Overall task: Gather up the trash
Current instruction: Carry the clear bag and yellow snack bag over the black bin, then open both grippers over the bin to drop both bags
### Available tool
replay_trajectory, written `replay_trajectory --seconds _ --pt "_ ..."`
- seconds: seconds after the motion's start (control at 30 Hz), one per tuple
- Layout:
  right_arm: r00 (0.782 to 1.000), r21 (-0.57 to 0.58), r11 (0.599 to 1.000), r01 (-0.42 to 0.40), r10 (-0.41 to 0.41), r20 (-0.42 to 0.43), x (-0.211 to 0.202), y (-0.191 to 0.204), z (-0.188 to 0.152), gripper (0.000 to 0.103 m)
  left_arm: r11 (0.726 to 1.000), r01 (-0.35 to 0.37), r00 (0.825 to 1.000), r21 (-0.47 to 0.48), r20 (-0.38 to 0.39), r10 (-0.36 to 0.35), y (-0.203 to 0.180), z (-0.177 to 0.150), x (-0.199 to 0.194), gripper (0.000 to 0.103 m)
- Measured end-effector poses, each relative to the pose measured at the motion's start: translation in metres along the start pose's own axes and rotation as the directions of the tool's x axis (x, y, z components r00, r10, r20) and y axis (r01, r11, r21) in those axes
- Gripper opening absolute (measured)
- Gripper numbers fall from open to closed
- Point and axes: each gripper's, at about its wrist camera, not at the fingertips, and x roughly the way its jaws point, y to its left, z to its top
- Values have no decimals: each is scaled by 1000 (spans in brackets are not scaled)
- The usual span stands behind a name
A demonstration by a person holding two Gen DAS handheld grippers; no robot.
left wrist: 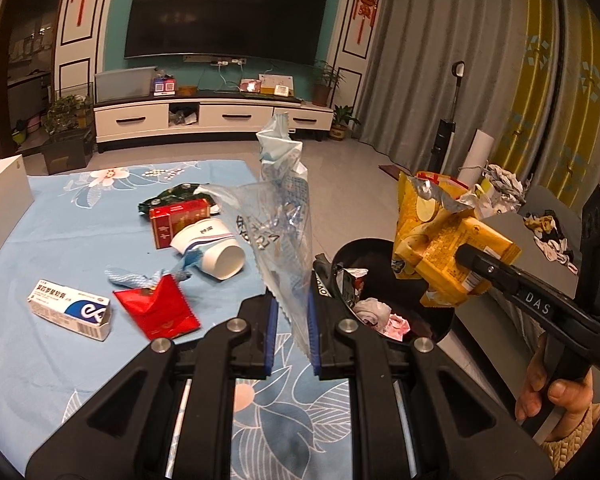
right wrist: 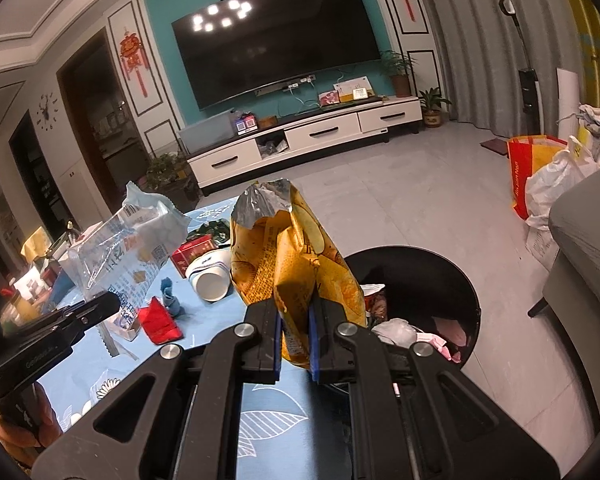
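Left tool [left wrist: 292, 328] gripping clear wrapper [left wrist: 276, 220], right tool [right wrist: 296, 344] gripping yellow chip bag [right wrist: 296, 256], black bin [right wrist: 466, 284] near

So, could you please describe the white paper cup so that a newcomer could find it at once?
Start at the blue floral tablecloth. Near its middle, just in front of the red box, the cup lies on its side, its open mouth facing the black bin. It is the only round white thing among flat wrappers and boxes.
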Motion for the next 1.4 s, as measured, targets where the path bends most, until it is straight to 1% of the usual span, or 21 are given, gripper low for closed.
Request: replay_trajectory --seconds 0.27,0.37,0.5,0.6,0.8,0.9,1.0,1.03,1.13,1.17,1.2,1.23,1.27,1.3,1.37,1.4 --pt "999 31 999 45 -45 -6 6 -18 -2 11 999 20 999 28 -26 -20 -18 2 24 14" --pt "997 41 996 83 -82 -9 8 -26 -4 11 998 41 998 37 -43 -40 -27 3 35 14" --pt "990 50 989 141 -141 -8 11 -35 -8 11 995 90 993 38 -83 -86 -36 3 54 14" --pt "988 69 986 155 -153 -27 18 -48 -9 11 992 123 987 42 -108 -118 -45 2 69 14" --pt "983 117 978 175 -167 -73 35 -74 -16 11 984 176 968 14 -185 -171 -59 -3 107 14" --pt "981 137 974 178 -166 -96 44 -83 -19 11 979 204 959 24 -207 -195 -68 -2 121 14" --pt "978 154 971 184 -165 -128 53 -90 -23 12 971 234 945 45 -244 -217 -81 -4 139 14" --pt "977 157 970 185 -164 -139 57 -92 -24 12 969 241 941 49 -257 -221 -85 -6 144 14" --pt "970 158 966 202 -175 -169 65 -97 -27 19 968 244 932 62 -290 -217 -95 -10 160 15" --pt "968 161 965 208 -179 -177 68 -99 -28 24 969 237 933 65 -292 -209 -97 -11 164 20" --pt "963 165 961 223 -191 -190 70 -101 -30 34 971 231 934 67 -295 -202 -98 -11 167 35" --pt "960 167 958 234 -201 -196 71 -102 -31 41 971 230 932 67 -302 -200 -99 -12 170 43" --pt "956 170 953 251 -216 -200 71 -104 -32 52 971 230 932 69 -304 -199 -100 -13 172 52" --pt "955 172 951 256 -221 -197 70 -105 -33 53 971 226 932 74 -306 -194 -101 -14 173 56" --pt "955 177 949 261 -227 -191 67 -105 -32 53 972 218 934 82 -305 -184 -100 -15 172 58" --pt "955 182 947 264 -230 -186 64 -105 -32 53 974 213 936 82 -303 -179 -98 -16 171 61"
